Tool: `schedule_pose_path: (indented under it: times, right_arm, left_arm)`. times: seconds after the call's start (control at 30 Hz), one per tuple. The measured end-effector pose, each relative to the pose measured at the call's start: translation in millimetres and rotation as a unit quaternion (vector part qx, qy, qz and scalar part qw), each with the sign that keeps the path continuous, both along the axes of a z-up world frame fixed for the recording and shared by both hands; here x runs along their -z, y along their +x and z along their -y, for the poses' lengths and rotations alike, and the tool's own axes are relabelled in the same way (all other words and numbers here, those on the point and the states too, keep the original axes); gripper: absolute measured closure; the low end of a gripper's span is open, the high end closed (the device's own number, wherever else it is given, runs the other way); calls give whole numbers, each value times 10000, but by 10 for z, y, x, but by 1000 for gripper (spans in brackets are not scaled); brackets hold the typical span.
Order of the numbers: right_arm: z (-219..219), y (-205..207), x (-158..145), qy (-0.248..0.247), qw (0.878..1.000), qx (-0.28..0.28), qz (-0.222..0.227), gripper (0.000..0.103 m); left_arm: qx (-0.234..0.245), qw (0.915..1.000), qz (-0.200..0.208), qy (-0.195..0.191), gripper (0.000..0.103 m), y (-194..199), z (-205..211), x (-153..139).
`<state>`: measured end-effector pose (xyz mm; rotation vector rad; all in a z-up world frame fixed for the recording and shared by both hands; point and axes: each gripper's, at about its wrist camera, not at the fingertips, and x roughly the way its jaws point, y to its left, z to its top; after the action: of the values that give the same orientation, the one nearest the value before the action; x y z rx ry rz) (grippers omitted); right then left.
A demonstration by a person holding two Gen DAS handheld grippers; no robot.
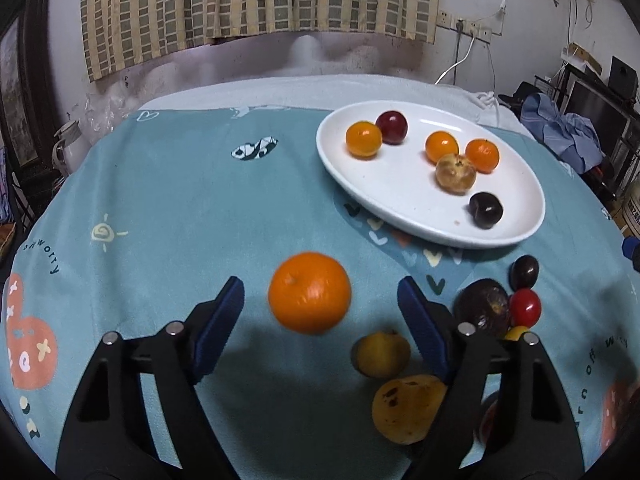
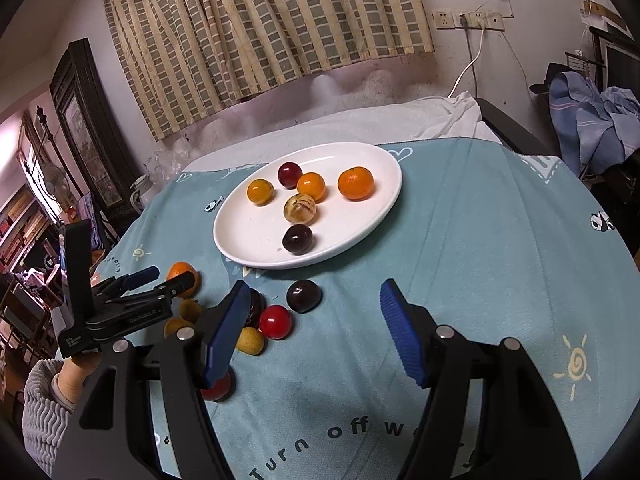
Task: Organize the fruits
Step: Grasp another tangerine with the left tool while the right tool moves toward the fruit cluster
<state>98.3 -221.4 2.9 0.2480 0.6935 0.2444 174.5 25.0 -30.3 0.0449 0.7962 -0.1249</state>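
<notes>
My left gripper is wide open around the orange, which could roll away if I bump it.

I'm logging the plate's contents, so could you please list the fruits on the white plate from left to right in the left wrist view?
Orange citrus → dark red plum → orange citrus → peeled mandarin → dark plum.

A teal printed cloth covers the table, bearing a white plate and loose fruits.
</notes>
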Motion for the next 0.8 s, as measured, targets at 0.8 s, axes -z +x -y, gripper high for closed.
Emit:
schedule_pose_path:
  times: [0.8]
  right_arm:
    - [-74,48,121,-202,9997,-99,-86,35]
  left_arm:
    - [-22,9994,-216,-266,57,52,-88,96]
